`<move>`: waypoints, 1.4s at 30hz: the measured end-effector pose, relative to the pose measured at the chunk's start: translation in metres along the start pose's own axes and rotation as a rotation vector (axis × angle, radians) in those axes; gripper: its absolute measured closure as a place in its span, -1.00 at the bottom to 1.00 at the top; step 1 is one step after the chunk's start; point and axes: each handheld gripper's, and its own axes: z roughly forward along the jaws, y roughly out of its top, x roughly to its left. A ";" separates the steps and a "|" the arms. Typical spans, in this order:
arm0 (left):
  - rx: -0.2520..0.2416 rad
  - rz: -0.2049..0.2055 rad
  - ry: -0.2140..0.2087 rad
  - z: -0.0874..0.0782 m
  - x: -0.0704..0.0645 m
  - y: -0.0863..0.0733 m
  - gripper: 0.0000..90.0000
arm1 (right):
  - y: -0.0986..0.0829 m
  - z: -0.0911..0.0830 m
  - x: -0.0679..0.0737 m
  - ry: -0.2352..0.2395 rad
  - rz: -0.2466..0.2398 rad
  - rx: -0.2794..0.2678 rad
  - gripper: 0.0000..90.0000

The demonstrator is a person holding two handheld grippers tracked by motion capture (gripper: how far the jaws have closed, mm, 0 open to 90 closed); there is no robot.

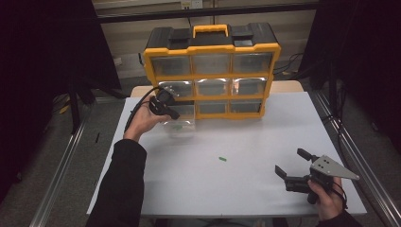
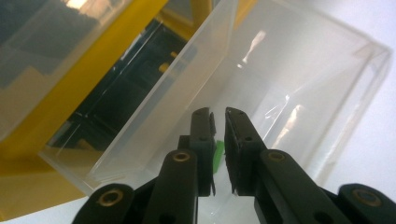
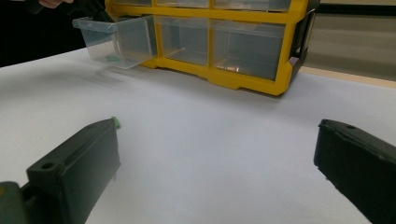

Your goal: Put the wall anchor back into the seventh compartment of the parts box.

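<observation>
The work looks about half done: small green pieces are going into the pulled-out clear drawer (image 1: 178,124) at the lower-left corner of the yellow organiser (image 1: 211,71), which stands at the twelve o'clock side of the worktop (image 1: 246,156). Seen from the right tool's camera, one green piece (image 3: 111,59) already lies on the drawer's floor. The left tool (image 2: 217,154) reaches over the drawer's open top; its jaws stand nearly together with a narrow gap between them, and a green piece (image 2: 218,150) shows in that gap. I cannot tell whether it is pinched or lies loose below, so this drop is either just made or about to be. Left to do, by my reading: fetch the second green piece (image 1: 222,159), lying alone near the worktop's centre, and slide the drawer home.

The right tool (image 1: 296,166) waits at about four o'clock on the worktop, jaws spread wide and empty, well apart from the loose piece.

The worktop is a pale matte sheet, otherwise bare. Around it the room is dim: dark curtains at nine and three o'clock, metal rails along both long edges, grey floor, and cables trailing behind the organiser.
</observation>
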 end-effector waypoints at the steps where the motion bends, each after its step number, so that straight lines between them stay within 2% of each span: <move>1: -0.018 -0.010 0.001 -0.001 -0.001 0.000 0.82 | 0.000 0.000 0.000 0.000 0.000 0.000 -1.00; 2: -0.020 0.010 -0.002 -0.004 0.000 0.000 0.82 | 0.000 0.000 0.000 0.000 -0.001 0.000 -1.00; 3: -0.050 0.001 -0.009 -0.006 -0.001 -0.001 0.81 | 0.000 0.000 0.000 0.000 -0.001 -0.001 -1.00; 5: -0.074 -0.023 -0.005 -0.009 -0.003 -0.003 0.81 | 0.000 0.000 0.000 0.002 -0.001 -0.003 -1.00; 8: -0.089 -0.013 -0.004 -0.010 -0.004 -0.005 0.75 | 0.000 0.000 0.000 0.000 0.000 0.000 -1.00; 9: -0.102 -0.014 -0.009 -0.012 -0.004 -0.007 0.73 | 0.000 0.000 0.000 -0.001 -0.001 0.000 -1.00; 10: -0.126 -0.036 -0.002 -0.013 -0.006 -0.008 0.72 | 0.000 0.000 0.000 -0.002 0.000 0.000 -1.00; 12: -0.152 -0.025 -0.013 -0.016 -0.006 -0.009 0.67 | 0.000 0.000 0.000 -0.003 -0.001 0.000 -1.00; 14: -0.163 -0.018 -0.013 -0.021 -0.008 -0.009 0.57 | 0.000 0.000 0.000 -0.004 0.002 0.001 -1.00; 16: -0.184 -0.030 -0.009 -0.024 -0.010 -0.009 0.43 | 0.000 0.000 0.000 -0.005 0.003 0.000 -1.00; 18: -0.227 -0.046 0.015 -0.027 -0.015 -0.010 0.29 | 0.000 0.000 0.000 -0.005 0.003 0.000 -1.00; 19: -0.262 -0.075 0.015 -0.027 -0.018 -0.010 0.23 | 0.000 0.000 0.000 -0.005 0.001 0.000 -1.00; 20: -0.245 -0.048 0.007 -0.031 -0.018 -0.011 0.20 | 0.000 0.000 0.000 -0.002 0.001 -0.002 -1.00; 21: -0.264 -0.059 0.029 -0.031 -0.021 -0.012 0.13 | 0.000 0.000 0.000 -0.005 0.001 -0.001 -1.00; 23: -0.264 -0.056 0.036 -0.033 -0.024 -0.013 -0.02 | 0.000 0.000 0.000 -0.004 0.002 -0.003 -1.00; 28: -0.301 -0.060 0.073 -0.035 -0.031 -0.018 -0.43 | 0.000 0.000 0.000 -0.004 0.001 -0.002 -1.00; 29: -0.323 -0.071 0.075 -0.034 -0.033 -0.019 -0.51 | 0.000 0.000 0.000 -0.005 0.001 -0.003 -1.00; 30: -0.318 -0.078 0.077 -0.035 -0.035 -0.020 -0.57 | 0.000 0.000 0.000 -0.004 0.001 -0.003 -1.00; 32: -0.339 -0.079 0.075 -0.034 -0.038 -0.022 -0.68 | 0.000 0.000 0.000 -0.005 0.001 -0.002 -1.00; 34: -0.337 -0.059 0.074 -0.035 -0.041 -0.025 -0.71 | 0.000 0.000 0.000 -0.004 0.001 -0.002 -1.00; 37: -0.378 -0.075 0.075 -0.035 -0.046 -0.028 -0.83 | 0.000 0.000 0.000 -0.005 0.001 -0.002 -1.00; 42: -0.388 -0.093 0.087 -0.039 -0.054 -0.031 -0.88 | 0.000 0.000 0.000 -0.005 0.001 -0.001 -1.00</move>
